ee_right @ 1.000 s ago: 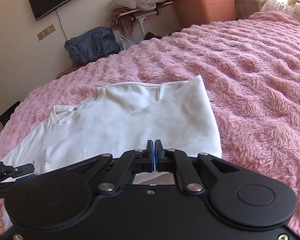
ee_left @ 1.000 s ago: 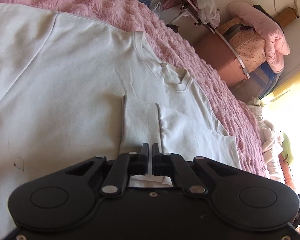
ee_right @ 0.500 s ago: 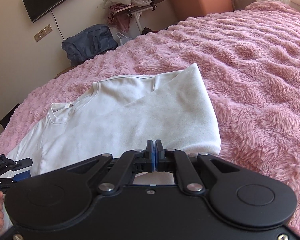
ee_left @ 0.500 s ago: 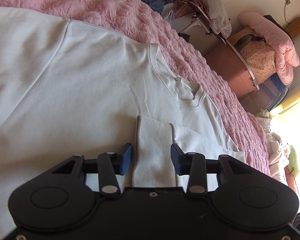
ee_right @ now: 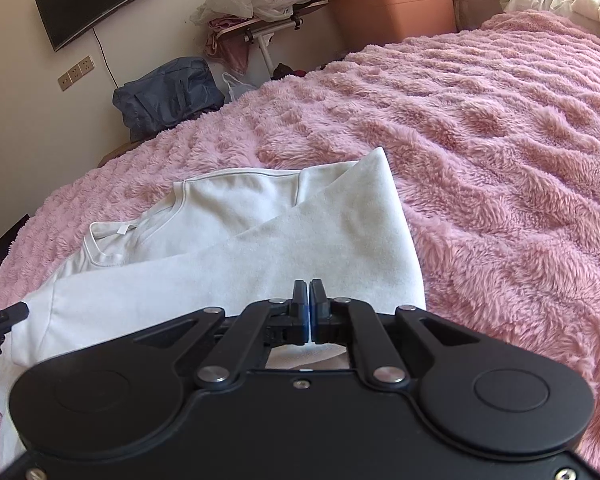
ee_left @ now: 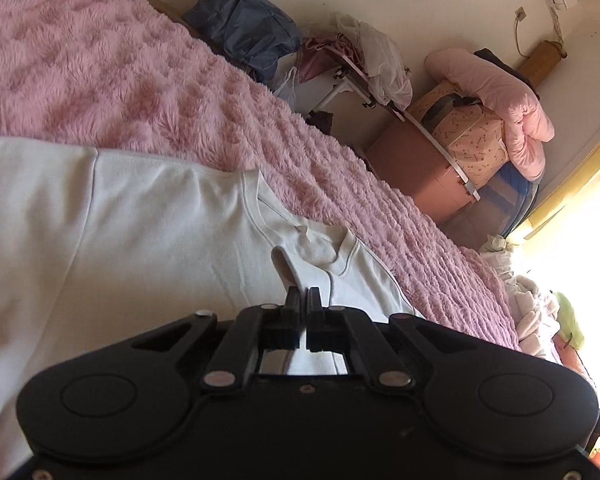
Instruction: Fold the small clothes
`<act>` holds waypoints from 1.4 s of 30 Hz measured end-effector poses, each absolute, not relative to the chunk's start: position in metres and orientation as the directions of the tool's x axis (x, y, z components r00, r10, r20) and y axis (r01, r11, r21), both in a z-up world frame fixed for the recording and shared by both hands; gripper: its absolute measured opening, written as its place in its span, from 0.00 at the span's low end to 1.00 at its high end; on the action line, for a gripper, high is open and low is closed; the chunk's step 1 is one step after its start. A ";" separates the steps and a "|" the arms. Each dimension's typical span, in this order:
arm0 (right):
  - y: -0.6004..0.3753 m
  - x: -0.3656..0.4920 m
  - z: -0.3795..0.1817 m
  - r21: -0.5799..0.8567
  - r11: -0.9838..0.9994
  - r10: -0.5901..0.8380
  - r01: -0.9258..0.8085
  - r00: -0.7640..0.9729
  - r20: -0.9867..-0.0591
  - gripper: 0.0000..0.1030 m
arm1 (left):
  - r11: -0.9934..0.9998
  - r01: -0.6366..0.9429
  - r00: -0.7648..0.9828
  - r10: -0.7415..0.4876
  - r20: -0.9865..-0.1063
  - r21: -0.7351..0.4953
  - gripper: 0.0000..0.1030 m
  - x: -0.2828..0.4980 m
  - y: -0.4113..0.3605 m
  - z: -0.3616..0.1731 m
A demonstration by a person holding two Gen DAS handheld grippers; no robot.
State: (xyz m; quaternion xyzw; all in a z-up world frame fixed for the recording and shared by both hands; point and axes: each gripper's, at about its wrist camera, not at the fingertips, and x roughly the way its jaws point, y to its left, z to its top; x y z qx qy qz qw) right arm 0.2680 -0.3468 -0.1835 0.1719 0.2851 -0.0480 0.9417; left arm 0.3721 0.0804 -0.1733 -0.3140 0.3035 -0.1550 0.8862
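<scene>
A big bed (ee_right: 500,128) with a fluffy pink blanket (ee_left: 100,80) fills most of both views. A white shirt (ee_left: 140,232) lies on the blanket, right in front of both grippers. Its collar (ee_right: 108,248) sits ahead and to the left of the right hand-held gripper (ee_right: 309,304). One side of the shirt is folded over, and that fold runs up to a corner ahead of this gripper. The right hand-held gripper is pressed together and pinches the near edge of the folded part. The left hand-held gripper (ee_left: 303,304) is pressed together too, and it pinches a thin strip of the white shirt that sticks up just ahead of it. A blue bag (ee_right: 168,92) sits on the floor past the bed.
</scene>
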 end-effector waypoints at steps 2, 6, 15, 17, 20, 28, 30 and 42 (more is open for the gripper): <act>-0.346 0.269 -0.181 0.295 0.936 0.002 0.192 0.837 -0.547 0.04 | 0.763 0.073 0.773 -0.450 -0.448 -0.642 0.00 0.372 0.089 -0.173; -0.346 0.271 -0.182 0.301 0.933 0.005 0.196 0.831 -0.556 0.04 | 0.779 0.010 0.765 -0.409 -0.496 -0.627 0.00 0.369 0.101 -0.191; -0.345 0.277 -0.187 0.295 0.934 -0.002 0.203 0.827 -0.562 0.05 | 0.765 -0.064 0.788 -0.356 -0.503 -0.641 0.00 0.350 0.133 -0.209; -0.344 0.280 -0.188 0.288 0.934 -0.013 0.212 0.825 -0.565 0.05 | 0.806 -0.071 0.770 -0.330 -0.545 -0.587 0.00 0.353 0.127 -0.212; -0.343 0.288 -0.193 0.271 0.935 -0.030 0.229 0.811 -0.584 0.06 | 0.822 -0.109 0.747 -0.303 -0.591 -0.559 0.00 0.359 0.123 -0.226; -0.351 0.294 -0.194 0.310 0.922 -0.006 0.232 0.809 -0.588 0.10 | 0.832 -0.071 0.816 -0.268 -0.512 -0.550 0.00 0.348 0.125 -0.202; -0.352 0.301 -0.185 0.293 0.931 -0.023 0.219 0.835 -0.550 0.20 | 0.839 -0.078 0.791 -0.277 -0.545 -0.539 0.00 0.353 0.123 -0.207; -0.373 0.324 -0.190 0.323 0.923 -0.007 0.210 0.847 -0.532 0.26 | 0.818 -0.144 0.837 -0.200 -0.510 -0.557 0.00 0.350 0.158 -0.203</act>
